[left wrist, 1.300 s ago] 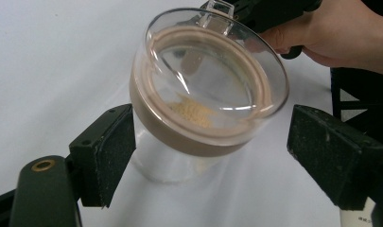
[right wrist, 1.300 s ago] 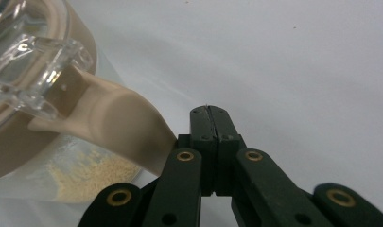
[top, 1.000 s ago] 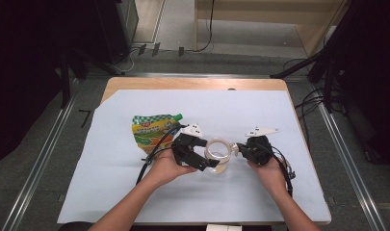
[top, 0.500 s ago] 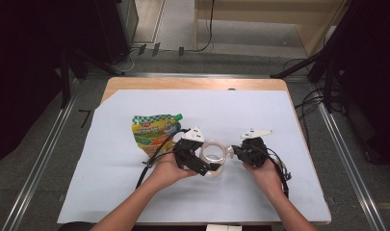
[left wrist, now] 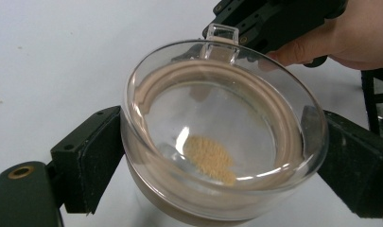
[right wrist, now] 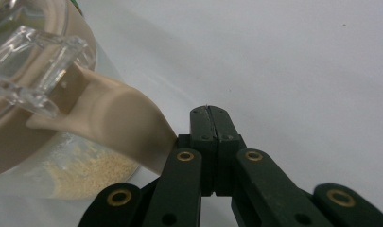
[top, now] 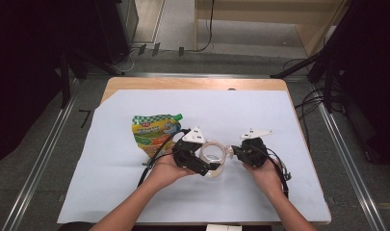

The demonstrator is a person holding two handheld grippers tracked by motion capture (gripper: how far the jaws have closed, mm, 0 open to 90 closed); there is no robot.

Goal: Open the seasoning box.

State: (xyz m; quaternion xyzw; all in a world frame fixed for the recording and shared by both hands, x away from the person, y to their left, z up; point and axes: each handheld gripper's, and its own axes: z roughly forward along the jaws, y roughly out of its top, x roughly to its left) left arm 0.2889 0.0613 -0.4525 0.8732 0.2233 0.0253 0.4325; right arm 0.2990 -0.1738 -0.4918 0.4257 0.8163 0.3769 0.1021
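Clear jar (top: 213, 156) sits near the middle of the white-covered surface (top: 298, 125), tan grains inside (just a small heap). Left claw (top: 204, 166) pinches it by both sides. Right claw (top: 235, 152), pressed together and empty, sits just beside the jar's beige tab (right wrist: 118, 125). Green pouch (top: 153, 132) lies nearby.

We see clear jar (left wrist: 222, 137), beige ring and latch, tan grains inside; black grippers; pouch (top: 153, 132) yellow-green, checked top; pale blue sheet (top: 260, 110).
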